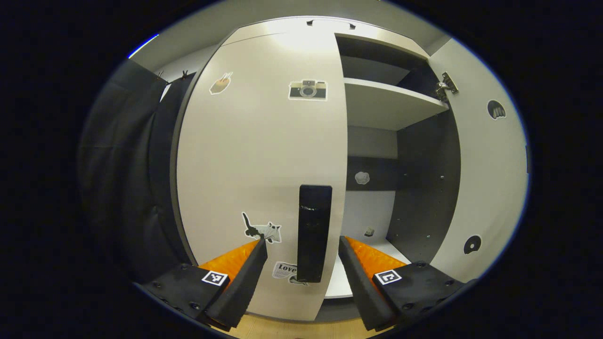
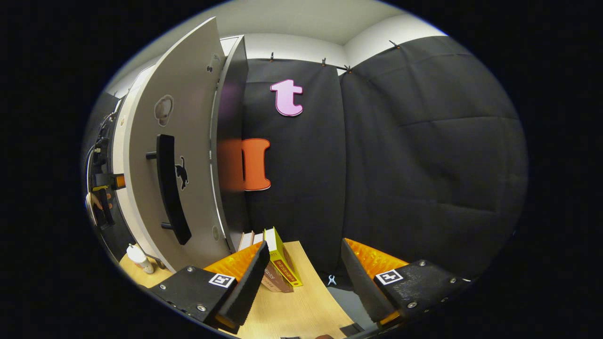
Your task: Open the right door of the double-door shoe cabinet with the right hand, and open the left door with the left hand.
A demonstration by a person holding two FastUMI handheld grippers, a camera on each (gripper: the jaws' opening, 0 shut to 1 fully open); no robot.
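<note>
Left gripper view, left to right: left door (image 1: 261,179) shut, one black handle (image 1: 314,233) between wide-open, empty jaws of left gripper (image 1: 301,263); two shelves (image 1: 386,101) bare; right door (image 1: 490,165) swung open. Right gripper (image 2: 304,275) jaws spread, holding nothing; three books (image 2: 278,263) on surface (image 2: 292,310).

Black cloth (image 2: 400,155) draped the booth's walls, clipped along the top below a pale ceiling (image 2: 301,23). Books (image 2: 278,263) leaned on a light wooden surface (image 2: 301,306).

Left gripper view close, facing left door (image 1: 259,165), right gripper view beside right door (image 2: 181,155)
</note>
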